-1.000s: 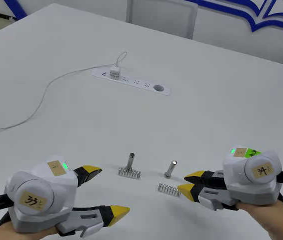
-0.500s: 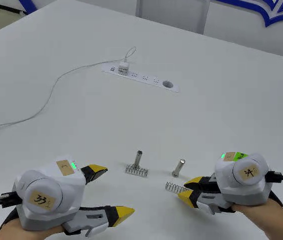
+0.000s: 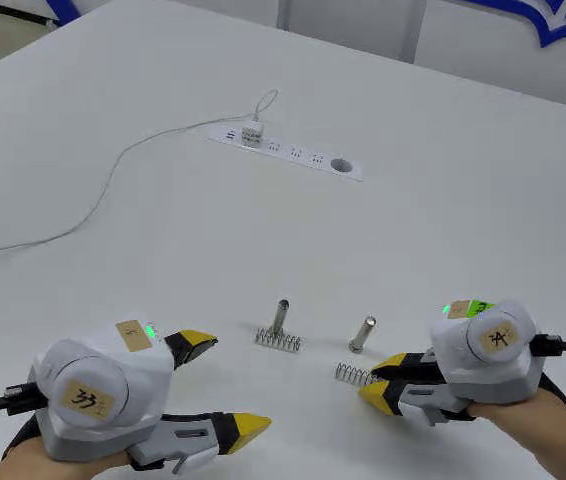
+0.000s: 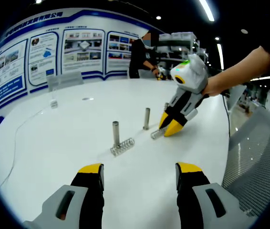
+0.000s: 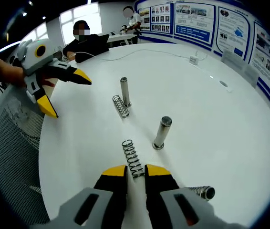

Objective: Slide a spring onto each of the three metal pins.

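Two steel pins stand upright on the white table, one (image 3: 281,313) (image 5: 124,90) with a spring (image 3: 278,340) (image 5: 121,106) lying at its foot, the other (image 3: 363,333) (image 5: 161,131) bare. A second loose spring (image 3: 351,374) (image 5: 132,157) lies flat, its near end between the narrowly parted jaws of my right gripper (image 3: 382,377) (image 5: 136,172). A third metal piece with coils (image 5: 201,192) lies beside the right jaw. My left gripper (image 3: 221,385) (image 4: 140,168) stays wide open, left of the pins, holding nothing.
A white power strip (image 3: 285,152) with a plug (image 3: 252,133) and a trailing cable (image 3: 93,205) lies further back on the table. A grey mesh chair (image 4: 254,157) stands at the table's edge. People stand in the background.
My right gripper has moved left until its tips reach the loose spring's end. The left gripper has stayed put. The head camera has shifted a little.
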### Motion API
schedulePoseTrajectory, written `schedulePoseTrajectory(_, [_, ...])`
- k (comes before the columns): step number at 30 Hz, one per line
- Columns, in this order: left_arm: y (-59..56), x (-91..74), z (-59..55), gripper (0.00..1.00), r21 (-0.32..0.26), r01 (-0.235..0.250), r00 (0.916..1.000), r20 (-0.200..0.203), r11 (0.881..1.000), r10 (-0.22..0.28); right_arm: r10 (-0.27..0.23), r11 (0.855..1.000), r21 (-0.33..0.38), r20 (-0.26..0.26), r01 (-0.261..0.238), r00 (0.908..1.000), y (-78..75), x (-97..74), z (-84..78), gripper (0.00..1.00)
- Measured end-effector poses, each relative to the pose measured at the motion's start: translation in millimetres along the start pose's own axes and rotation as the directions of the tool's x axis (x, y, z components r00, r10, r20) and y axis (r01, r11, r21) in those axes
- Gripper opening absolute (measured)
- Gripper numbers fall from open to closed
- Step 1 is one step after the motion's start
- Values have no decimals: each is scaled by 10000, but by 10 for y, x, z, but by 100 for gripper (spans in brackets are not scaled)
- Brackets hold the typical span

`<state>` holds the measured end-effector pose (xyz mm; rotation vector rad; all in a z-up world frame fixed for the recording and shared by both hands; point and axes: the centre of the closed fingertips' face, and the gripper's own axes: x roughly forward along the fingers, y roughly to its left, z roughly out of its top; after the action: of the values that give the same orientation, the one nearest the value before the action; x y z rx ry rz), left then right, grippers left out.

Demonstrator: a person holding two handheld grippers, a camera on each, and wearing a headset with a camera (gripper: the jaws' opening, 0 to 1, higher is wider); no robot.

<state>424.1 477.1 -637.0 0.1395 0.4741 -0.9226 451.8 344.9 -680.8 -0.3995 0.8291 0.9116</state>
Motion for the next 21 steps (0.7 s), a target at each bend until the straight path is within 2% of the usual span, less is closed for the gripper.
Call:
schedulePoseTrajectory(1, [0,0,1,62,14,1,10000,0,10000,-1,73,10000,-18,-14,-73,10000,8,-2,-2,13])
schedulePoseTrajectory(6, [1,-4,9,62,-39,16,10000,50,10000,-16,65,9996,-272,-118,-69,9999,13,-20,-4,12])
schedulePoseTrajectory(13, [-48,-1,2,62,173,155,9999,-46,9997,-154,-21,9984,-565,-301,4,9995,32,-16,-9,11])
schedulePoseTrajectory(21, [-106,3,4,62,380,328,9994,-94,9987,-324,170,9982,-573,-220,-183,9996,153,-93,19,11])
